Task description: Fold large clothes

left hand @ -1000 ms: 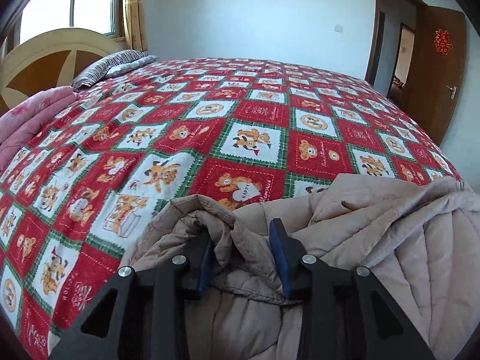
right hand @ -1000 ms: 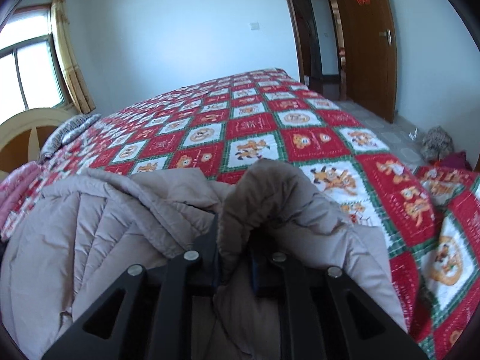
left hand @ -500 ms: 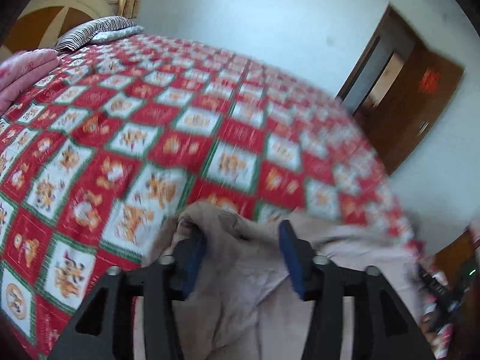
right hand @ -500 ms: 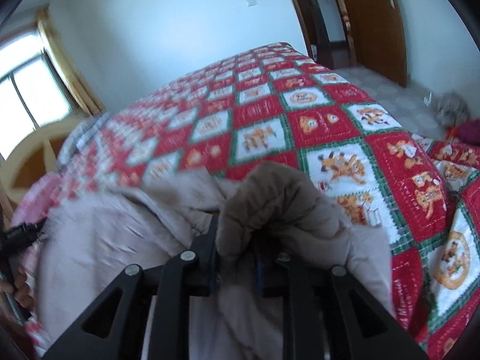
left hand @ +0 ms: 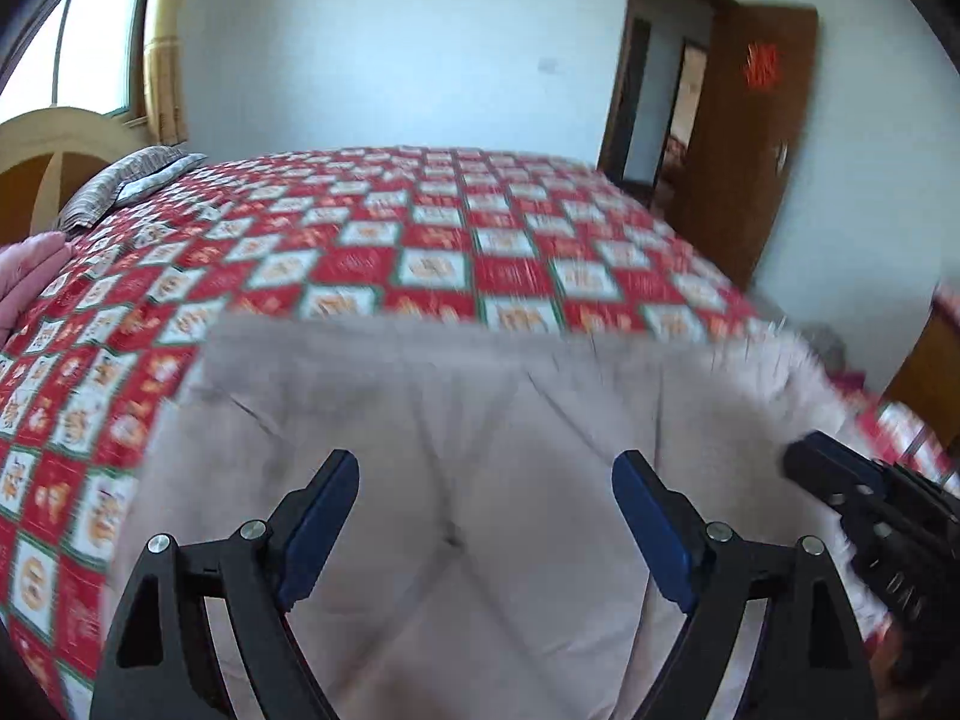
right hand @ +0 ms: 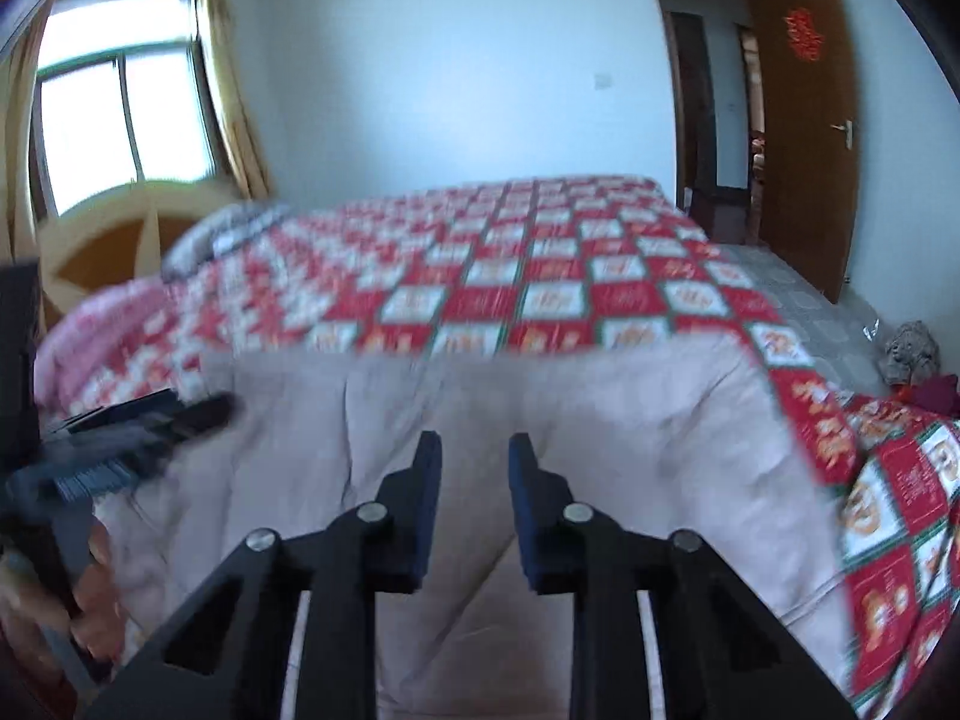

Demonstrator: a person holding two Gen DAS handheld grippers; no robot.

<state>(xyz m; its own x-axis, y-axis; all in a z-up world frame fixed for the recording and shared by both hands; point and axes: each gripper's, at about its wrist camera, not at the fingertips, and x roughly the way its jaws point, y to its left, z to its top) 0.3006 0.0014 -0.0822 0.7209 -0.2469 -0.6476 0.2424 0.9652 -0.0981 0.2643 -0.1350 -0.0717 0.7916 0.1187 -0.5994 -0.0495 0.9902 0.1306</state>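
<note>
The beige padded coat (left hand: 456,480) lies spread flat along the near edge of the bed (left hand: 420,252), its far hem running straight across the red patchwork quilt (right hand: 540,300); the pink bedding (left hand: 24,276) and striped pillow (left hand: 120,186) sit at the bed's far left corner by the headboard; the left gripper (left hand: 485,501) hangs over the coat with its fingers wide apart and opening, nothing between them; the right gripper (right hand: 474,492) hangs over the coat's right part, fingers narrowly apart and closing, empty too, no cloth pinched; the fold just laid looks finished and both grippers are free; the next move likely calls for picking fresh hold points, probably a side edge or the near corners, and carrying them across for another fold.
</note>
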